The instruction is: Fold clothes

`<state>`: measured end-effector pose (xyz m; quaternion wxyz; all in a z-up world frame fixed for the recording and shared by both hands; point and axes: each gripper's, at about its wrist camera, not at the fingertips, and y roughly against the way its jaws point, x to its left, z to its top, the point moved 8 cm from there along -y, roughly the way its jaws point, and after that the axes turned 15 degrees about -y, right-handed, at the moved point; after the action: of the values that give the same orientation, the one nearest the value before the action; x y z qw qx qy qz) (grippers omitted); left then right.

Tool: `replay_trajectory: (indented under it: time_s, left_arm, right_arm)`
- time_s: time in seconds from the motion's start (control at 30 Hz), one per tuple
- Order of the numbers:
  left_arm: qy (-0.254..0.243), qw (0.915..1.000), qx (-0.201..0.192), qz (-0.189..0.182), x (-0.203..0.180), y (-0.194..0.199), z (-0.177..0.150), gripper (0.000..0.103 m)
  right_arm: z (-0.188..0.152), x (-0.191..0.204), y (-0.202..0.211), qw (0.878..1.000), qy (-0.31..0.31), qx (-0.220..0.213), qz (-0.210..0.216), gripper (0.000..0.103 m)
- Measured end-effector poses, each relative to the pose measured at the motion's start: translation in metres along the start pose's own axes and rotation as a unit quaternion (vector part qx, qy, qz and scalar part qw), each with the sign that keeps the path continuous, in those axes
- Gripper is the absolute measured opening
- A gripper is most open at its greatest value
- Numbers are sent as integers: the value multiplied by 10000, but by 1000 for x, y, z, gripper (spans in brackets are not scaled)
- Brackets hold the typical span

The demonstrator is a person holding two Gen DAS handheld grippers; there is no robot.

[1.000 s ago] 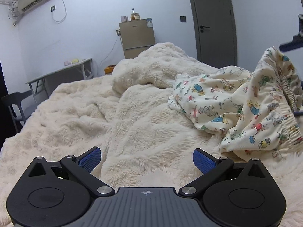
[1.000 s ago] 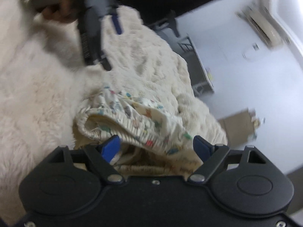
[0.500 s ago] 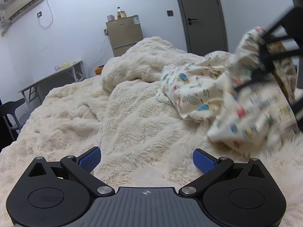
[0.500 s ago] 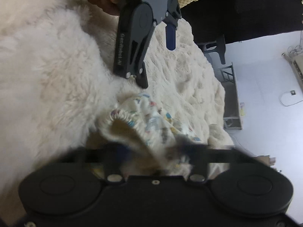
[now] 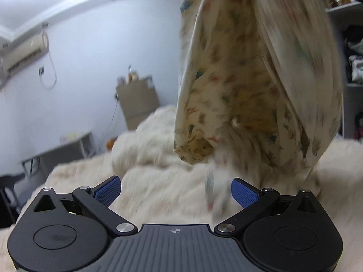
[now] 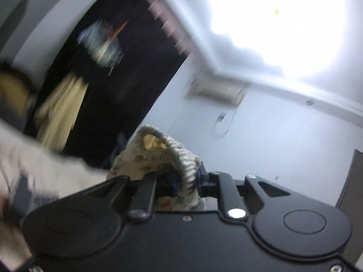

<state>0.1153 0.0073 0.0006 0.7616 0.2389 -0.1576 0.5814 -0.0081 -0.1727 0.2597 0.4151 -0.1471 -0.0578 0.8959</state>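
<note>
In the left wrist view, a wall air conditioner (image 5: 23, 54) is sitting at the upper left of the frame, a grey desk (image 5: 56, 149) is standing below it at the left edge, and a small tan fridge (image 5: 138, 100) is standing against the back wall left of centre. A cream fluffy blanket (image 5: 158, 181) is spreading across the lower middle of the frame. At the bottom, the left gripper (image 5: 174, 190) is holding its blue pads wide apart with only blanket showing between them; it is gripping nothing. To the right, the printed cream pants (image 5: 261, 79) are hanging blurred from the top edge down to just above the blanket, filling the upper right.

In the right wrist view, a blurred light sleeve (image 6: 34, 167) is crossing the left side in front of a dark wardrobe opening (image 6: 127, 79). At lower centre, the right gripper (image 6: 186, 181) is clamping the pants' gathered elastic waistband (image 6: 179, 156); its jaws have just been closing, and the fabric is sitting pinched between them, bunching up above the fingers. Further right, another view of the air conditioner (image 6: 217, 90) is showing on the wall, under a bright ceiling light (image 6: 274, 22) at the upper right.
</note>
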Motion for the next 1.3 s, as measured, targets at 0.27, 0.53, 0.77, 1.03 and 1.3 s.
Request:
replay_trajectory:
  time_s: [0.27,0.53,0.77,1.03,1.3]
  left_arm:
    - [-139,9977,-272,-608,-24,-29,22,103]
    - [-1289,9834,-332,-1232,-80,-27,6,102]
    - [-1893,9799,-201,-603,29,-7,7,102]
    - [374,9662,-397,2518,264,44,5,103]
    - [-151,9987,-239,-419,68,-54,-24,96]
  right_arm:
    - [17,-74,45,9953,-863,-300,334,14]
    - [-2,-126,52,9937,-1078,-282,-107,14]
    - [-4,-130,71,9897,-1372,-371,-191,14]
    - [-11,-113,59,9884,-1464,-381,-96,14]
    - [-23,-103,48,9886,-1498,-164,-31,14]
